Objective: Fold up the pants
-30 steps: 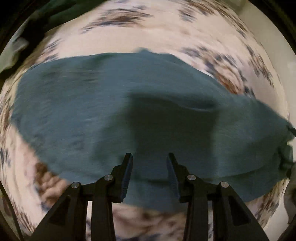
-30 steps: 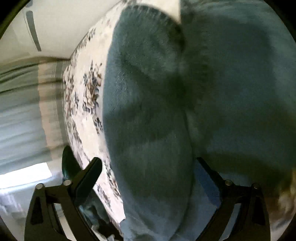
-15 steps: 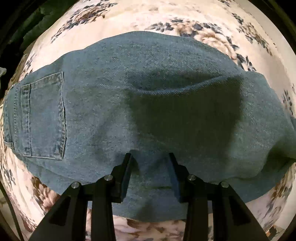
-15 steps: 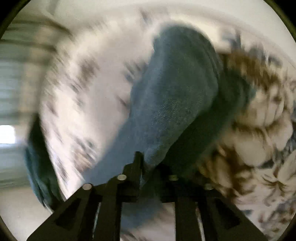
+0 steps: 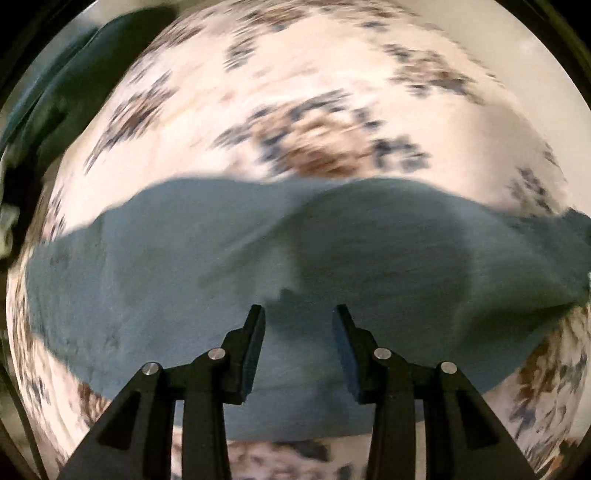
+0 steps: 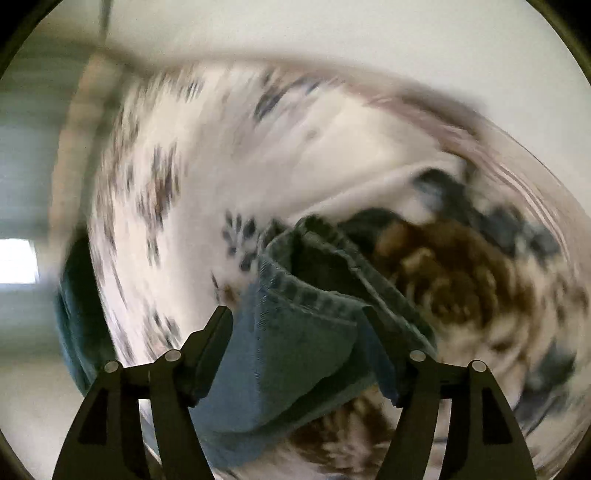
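Observation:
The blue denim pants [image 5: 295, 266] lie across a floral bedspread [image 5: 295, 110] as a wide band in the blurred left wrist view. My left gripper [image 5: 298, 314] is open just above the denim, holding nothing. In the right wrist view a hemmed leg end of the pants [image 6: 306, 325] lies bunched between the fingers of my right gripper [image 6: 297, 314], which is open with its jaws wide apart on either side of the cloth. The rest of the pants is out of that view.
A dark green cloth [image 5: 74, 85] lies at the bed's far left edge, and it also shows at the left in the right wrist view [image 6: 74, 325]. A pale wall [image 6: 332, 33] stands behind the bed, and a bright window [image 6: 18, 260] is at the far left.
My right gripper has gone from shut on the pant leg to wide open, and the hem now lies loose between its fingers. The left view has shifted over the denim and blurred.

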`<state>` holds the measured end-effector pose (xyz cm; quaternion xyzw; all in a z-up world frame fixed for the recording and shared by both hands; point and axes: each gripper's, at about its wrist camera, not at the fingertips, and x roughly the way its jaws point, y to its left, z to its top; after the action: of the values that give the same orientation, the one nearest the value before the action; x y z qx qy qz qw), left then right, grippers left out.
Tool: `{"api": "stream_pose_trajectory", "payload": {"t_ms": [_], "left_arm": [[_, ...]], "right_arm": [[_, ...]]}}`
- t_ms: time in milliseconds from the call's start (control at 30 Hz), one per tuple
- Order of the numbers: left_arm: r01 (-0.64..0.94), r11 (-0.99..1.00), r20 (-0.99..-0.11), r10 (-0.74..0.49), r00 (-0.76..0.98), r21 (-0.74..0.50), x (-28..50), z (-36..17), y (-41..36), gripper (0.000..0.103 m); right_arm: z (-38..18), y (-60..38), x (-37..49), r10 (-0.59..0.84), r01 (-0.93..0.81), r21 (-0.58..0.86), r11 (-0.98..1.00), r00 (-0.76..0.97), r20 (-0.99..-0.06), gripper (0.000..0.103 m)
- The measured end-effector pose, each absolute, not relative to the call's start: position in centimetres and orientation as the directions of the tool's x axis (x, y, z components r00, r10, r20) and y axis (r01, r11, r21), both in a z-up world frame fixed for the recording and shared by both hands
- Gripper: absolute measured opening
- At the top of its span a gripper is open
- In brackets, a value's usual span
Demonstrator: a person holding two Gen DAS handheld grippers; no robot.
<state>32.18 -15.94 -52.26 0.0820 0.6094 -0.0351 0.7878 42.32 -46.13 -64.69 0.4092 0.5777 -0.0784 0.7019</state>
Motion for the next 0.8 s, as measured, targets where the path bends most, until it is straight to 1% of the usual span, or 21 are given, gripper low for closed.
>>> {"api": "stream_pose_trajectory", "payload": {"t_ms": [33, 67, 100, 133, 233, 300, 333, 367, 400, 433, 500, 567, 700, 733, 767, 800], "left_arm": [[0.176, 0.981, -0.967, 0.038, 0.252, 0.084, 32.6, -52.3, -16.8, 0.035], [0.195, 0.977, -0.967, 0.035, 0.252, 0.086, 32.8, -52.4, -17.3, 0.035], [0.205, 0.975, -0.966, 0.033, 0.256, 0.088, 33.4, -52.2, -18.0, 0.035], [0.208, 0.975, -0.965, 0.025, 0.260, 0.081, 33.5, -51.9, -17.9, 0.035], [0.206, 0.975, -0.962, 0.020, 0.272, 0.079, 33.6, -51.7, -18.1, 0.035], [0.200, 0.976, -0.964, 0.037, 0.262, 0.091, 33.5, -52.1, -18.1, 0.035], [0.194, 0.976, -0.967, 0.047, 0.251, 0.098, 33.4, -52.4, -18.2, 0.035], [0.183, 0.979, -0.972, 0.049, 0.228, 0.093, 33.6, -52.8, -18.0, 0.035], [0.170, 0.981, -0.976, 0.050, 0.211, 0.088, 33.5, -53.0, -17.9, 0.035], [0.164, 0.983, -0.977, 0.046, 0.207, 0.081, 33.4, -53.1, -17.9, 0.035], [0.172, 0.982, -0.977, 0.044, 0.210, 0.081, 33.0, -53.2, -18.3, 0.035], [0.188, 0.979, -0.976, 0.040, 0.212, 0.081, 32.6, -53.4, -19.0, 0.035], [0.234, 0.969, -0.981, 0.029, 0.194, 0.075, 31.2, -54.5, -20.7, 0.035], [0.241, 0.968, -0.982, 0.028, 0.188, 0.074, 30.9, -54.7, -20.9, 0.035], [0.247, 0.966, -0.982, 0.025, 0.185, 0.071, 30.7, -54.9, -21.1, 0.035], [0.253, 0.965, -0.983, 0.025, 0.184, 0.072, 30.4, -55.0, -21.1, 0.035]], "right_arm": [[-64.9, -45.3, 43.4, 0.355, 0.541, 0.448, 0.712, 0.274, -0.894, 0.061], [-64.6, -45.2, 43.0, 0.338, 0.523, 0.412, 0.746, 0.236, -0.911, 0.012], [-64.2, -44.7, 43.2, 0.348, 0.503, 0.404, 0.764, 0.206, -0.915, 0.006], [-62.6, -44.2, 43.4, 0.351, 0.494, 0.417, 0.763, 0.224, -0.909, 0.006], [-57.0, -44.9, 43.4, 0.416, 0.503, 0.568, 0.651, 0.390, -0.822, 0.006], [-56.1, -47.3, 43.8, 0.375, 0.560, 0.581, 0.591, 0.447, -0.812, 0.007], [-57.3, -48.7, 44.5, 0.352, 0.603, 0.549, 0.578, 0.423, -0.835, 0.023], [-58.8, -49.3, 45.1, 0.363, 0.626, 0.511, 0.589, 0.360, -0.860, 0.052], [-60.3, -49.7, 45.3, 0.391, 0.639, 0.486, 0.597, 0.297, -0.871, 0.064], [-60.9, -49.9, 45.1, 0.389, 0.648, 0.474, 0.596, 0.284, -0.877, 0.072], [-61.4, -50.3, 43.2, 0.389, 0.643, 0.473, 0.602, 0.281, -0.877, 0.072], [-62.1, -50.7, 40.9, 0.358, 0.661, 0.436, 0.611, 0.261, -0.897, 0.074], [-68.5, -50.1, 36.9, 0.409, 0.707, 0.378, 0.597, 0.137, -0.902, 0.075], [-70.1, -49.4, 36.2, 0.427, 0.713, 0.368, 0.597, 0.106, -0.898, 0.070], [-71.2, -48.6, 35.5, 0.460, 0.713, 0.402, 0.574, 0.126, -0.879, 0.035], [-71.3, -47.9, 35.1, 0.469, 0.711, 0.424, 0.561, 0.150, -0.871, 0.019]]}}
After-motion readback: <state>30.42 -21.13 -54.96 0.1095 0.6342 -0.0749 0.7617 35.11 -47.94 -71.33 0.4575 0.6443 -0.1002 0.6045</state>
